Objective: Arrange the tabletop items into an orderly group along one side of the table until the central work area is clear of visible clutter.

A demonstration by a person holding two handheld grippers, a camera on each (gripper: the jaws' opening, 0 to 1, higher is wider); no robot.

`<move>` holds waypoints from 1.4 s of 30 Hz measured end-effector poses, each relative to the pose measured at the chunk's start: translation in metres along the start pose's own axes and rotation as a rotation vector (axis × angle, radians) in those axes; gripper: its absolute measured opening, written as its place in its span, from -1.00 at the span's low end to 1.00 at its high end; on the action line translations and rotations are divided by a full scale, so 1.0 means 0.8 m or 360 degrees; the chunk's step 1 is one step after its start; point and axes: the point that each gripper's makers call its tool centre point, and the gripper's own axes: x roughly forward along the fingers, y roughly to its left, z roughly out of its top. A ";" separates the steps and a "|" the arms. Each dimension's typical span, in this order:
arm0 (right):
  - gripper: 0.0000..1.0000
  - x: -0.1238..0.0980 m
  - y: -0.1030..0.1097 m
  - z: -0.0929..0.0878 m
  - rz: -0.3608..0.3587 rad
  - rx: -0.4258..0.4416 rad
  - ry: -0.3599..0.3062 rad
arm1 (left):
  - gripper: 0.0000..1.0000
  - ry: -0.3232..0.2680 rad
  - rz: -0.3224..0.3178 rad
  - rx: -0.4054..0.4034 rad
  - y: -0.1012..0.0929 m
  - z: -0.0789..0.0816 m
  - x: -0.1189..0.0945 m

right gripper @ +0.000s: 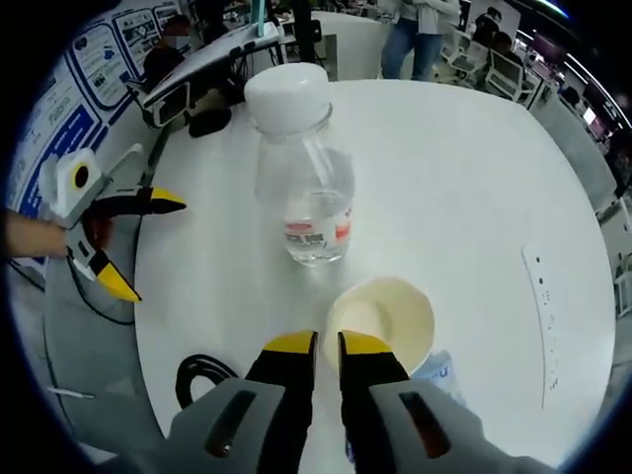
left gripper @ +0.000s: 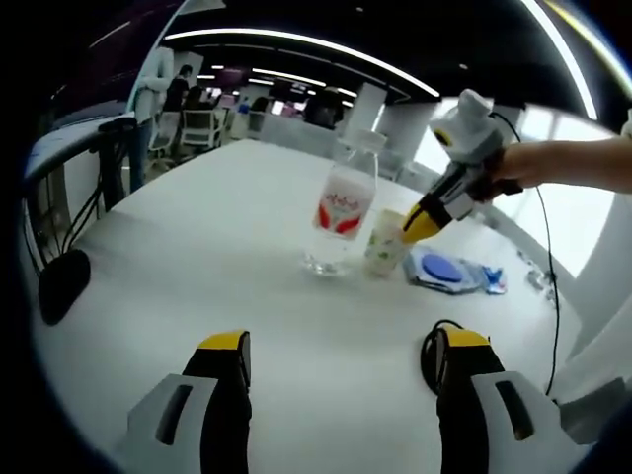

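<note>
A clear water bottle (left gripper: 341, 212) with a red label and white cap stands upright on the white table (left gripper: 227, 227). A pale paper cup (left gripper: 385, 242) stands just right of it. My right gripper (left gripper: 423, 223), held by a hand, reaches in from the right with its yellow tips at the cup's rim. In the right gripper view the cup (right gripper: 385, 316) sits just ahead of the right gripper (right gripper: 328, 346), whose jaws are nearly together on its near rim; the bottle (right gripper: 306, 188) is beyond. My left gripper (left gripper: 341, 351) is open above bare table, and it is seen open from across the table (right gripper: 148, 247).
A flat blue-and-white packet (left gripper: 449, 272) lies right of the cup. A black cable (right gripper: 202, 375) loops near the table edge. A dark object (left gripper: 64, 281) hangs at the left edge. Chairs and people (right gripper: 415, 30) stand beyond the far end.
</note>
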 end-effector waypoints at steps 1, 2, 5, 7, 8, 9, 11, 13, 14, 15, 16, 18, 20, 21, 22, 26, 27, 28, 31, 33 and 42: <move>-0.86 0.000 0.000 0.000 -0.0001 -0.0006 -0.0003 | 0.47 0.0002 -0.0003 0.0003 -0.001 0.000 0.000; -0.85 -0.002 0.001 0.000 -0.0002 -0.0012 -0.0005 | 0.47 0.0006 -0.0007 0.0006 -0.002 -0.001 0.000; -0.81 -0.005 0.002 0.001 -0.0005 -0.0023 -0.0017 | 0.47 0.0010 -0.0013 0.0012 -0.003 -0.002 0.001; -0.75 -0.007 0.002 0.002 -0.0012 -0.0032 -0.0027 | 0.47 0.0013 -0.0013 0.0012 -0.003 -0.002 0.001; -0.72 -0.008 0.003 0.002 -0.0014 -0.0030 -0.0033 | 0.47 0.0014 -0.0012 0.0012 -0.003 -0.003 0.001; -0.67 -0.009 0.003 0.002 -0.0013 -0.0029 -0.0038 | 0.47 0.0014 -0.0011 0.0012 -0.003 -0.003 0.001; -0.62 -0.011 0.005 0.003 -0.0010 -0.0042 -0.0050 | 0.47 0.0016 -0.0011 0.0010 -0.003 -0.003 0.001; -0.58 -0.013 0.005 0.003 -0.0015 -0.0050 -0.0059 | 0.47 0.0017 -0.0014 0.0014 -0.003 -0.004 0.001; -0.55 -0.015 0.006 0.003 -0.0016 -0.0051 -0.0065 | 0.47 0.0018 -0.0015 0.0014 -0.004 -0.004 0.001; -0.52 -0.017 0.006 0.004 -0.0018 -0.0048 -0.0075 | 0.47 0.0019 -0.0016 0.0014 -0.004 -0.004 0.001; -0.49 -0.017 0.006 0.004 -0.0019 -0.0045 -0.0080 | 0.47 0.0022 -0.0018 0.0017 -0.004 -0.005 0.001; -0.45 -0.021 0.007 0.004 -0.0019 -0.0030 -0.0095 | 0.46 0.0027 -0.0021 0.0017 -0.005 -0.006 0.001; -0.37 -0.024 0.007 0.004 -0.0023 -0.0031 -0.0125 | 0.46 0.0031 -0.0021 0.0022 -0.004 -0.006 0.002; -0.30 -0.026 0.007 0.004 -0.0022 -0.0032 -0.0138 | 0.46 0.0030 -0.0022 0.0023 -0.004 -0.006 0.001; -0.25 -0.028 0.008 0.005 -0.0021 -0.0035 -0.0149 | 0.46 0.0030 -0.0024 0.0024 -0.005 -0.006 0.001; -0.13 -0.038 0.010 0.011 -0.0029 -0.0057 -0.0214 | 0.47 0.0042 -0.0028 0.0038 -0.006 -0.008 0.002; -0.10 -0.039 0.010 0.012 -0.0032 -0.0058 -0.0228 | 0.47 0.0044 -0.0030 0.0040 -0.006 -0.008 0.002; -0.08 -0.041 0.010 0.014 -0.0037 -0.0060 -0.0253 | 0.47 0.0045 -0.0034 0.0043 -0.007 -0.008 0.002; 0.00 -0.045 0.010 0.017 -0.0051 -0.0062 -0.0293 | 0.47 0.0052 -0.0041 0.0053 -0.010 -0.009 0.003; 0.02 -0.047 0.010 0.017 -0.0058 -0.0078 -0.0306 | 0.47 0.0058 -0.0047 0.0056 -0.011 -0.010 0.003; 0.06 -0.060 0.005 0.019 -0.0095 -0.0071 -0.0378 | 0.47 0.0080 -0.0064 0.0086 -0.017 -0.013 0.004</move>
